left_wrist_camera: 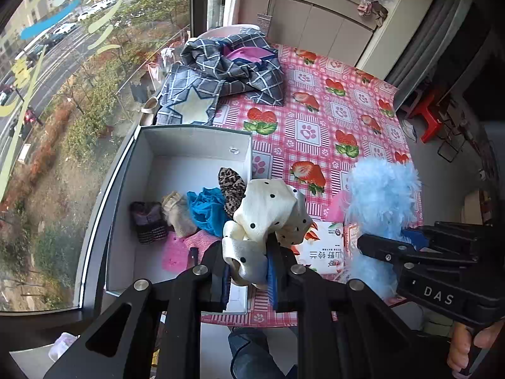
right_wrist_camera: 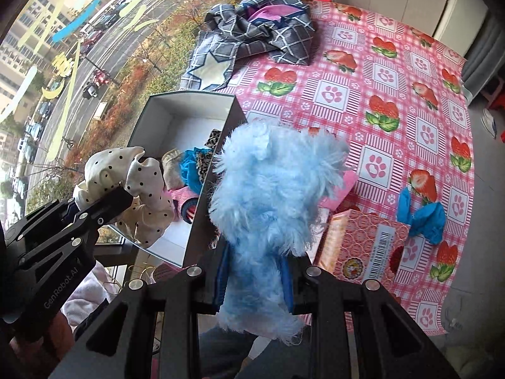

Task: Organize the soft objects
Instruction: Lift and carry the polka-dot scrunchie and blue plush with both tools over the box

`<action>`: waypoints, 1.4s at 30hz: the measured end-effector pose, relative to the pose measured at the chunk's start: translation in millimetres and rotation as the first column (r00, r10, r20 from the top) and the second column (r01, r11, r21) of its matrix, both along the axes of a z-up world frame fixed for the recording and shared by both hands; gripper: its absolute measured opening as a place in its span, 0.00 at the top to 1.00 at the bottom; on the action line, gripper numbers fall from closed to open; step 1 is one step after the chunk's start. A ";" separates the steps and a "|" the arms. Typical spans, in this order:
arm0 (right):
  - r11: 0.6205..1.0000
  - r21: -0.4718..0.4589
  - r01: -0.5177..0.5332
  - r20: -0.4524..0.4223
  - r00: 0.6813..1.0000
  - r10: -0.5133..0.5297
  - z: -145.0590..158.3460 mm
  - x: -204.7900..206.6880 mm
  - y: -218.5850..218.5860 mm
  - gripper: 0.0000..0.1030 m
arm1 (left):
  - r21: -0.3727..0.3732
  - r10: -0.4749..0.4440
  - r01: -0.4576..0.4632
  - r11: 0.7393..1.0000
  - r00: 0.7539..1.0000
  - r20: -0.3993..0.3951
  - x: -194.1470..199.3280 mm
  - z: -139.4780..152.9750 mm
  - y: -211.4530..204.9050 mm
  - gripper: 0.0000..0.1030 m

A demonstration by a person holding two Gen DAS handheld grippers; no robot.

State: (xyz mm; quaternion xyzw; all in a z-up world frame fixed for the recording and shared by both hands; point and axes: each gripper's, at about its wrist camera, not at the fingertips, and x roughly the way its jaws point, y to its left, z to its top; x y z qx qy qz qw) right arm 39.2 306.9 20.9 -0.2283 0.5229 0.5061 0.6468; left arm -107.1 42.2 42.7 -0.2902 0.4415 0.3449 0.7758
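My left gripper (left_wrist_camera: 251,271) is shut on a cream polka-dot scrunchie (left_wrist_camera: 268,214) and holds it above the near right corner of a white box (left_wrist_camera: 189,145). The scrunchie also shows in the right wrist view (right_wrist_camera: 126,189). My right gripper (right_wrist_camera: 254,271) is shut on a fluffy light-blue piece (right_wrist_camera: 271,195), held up just right of the box; it also shows in the left wrist view (left_wrist_camera: 382,202). Inside the box lie a leopard scrunchie (left_wrist_camera: 232,186), a blue fabric piece (left_wrist_camera: 206,208), a beige item (left_wrist_camera: 178,213), a dark striped item (left_wrist_camera: 146,221) and a pink cloth (left_wrist_camera: 183,249).
A grey checked cloth pile (left_wrist_camera: 227,75) lies at the far side of the strawberry tablecloth (left_wrist_camera: 331,120). A pink tissue pack (right_wrist_camera: 363,246) and a blue fabric piece (right_wrist_camera: 423,214) lie near the front right. A window runs along the left.
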 end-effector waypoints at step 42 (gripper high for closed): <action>0.985 -0.006 -0.171 -0.011 0.985 0.171 -3.7 -45.7 49.6 0.72 | -0.039 0.173 -0.174 0.984 0.985 -0.027 -57.0 -13.0 23.6 0.81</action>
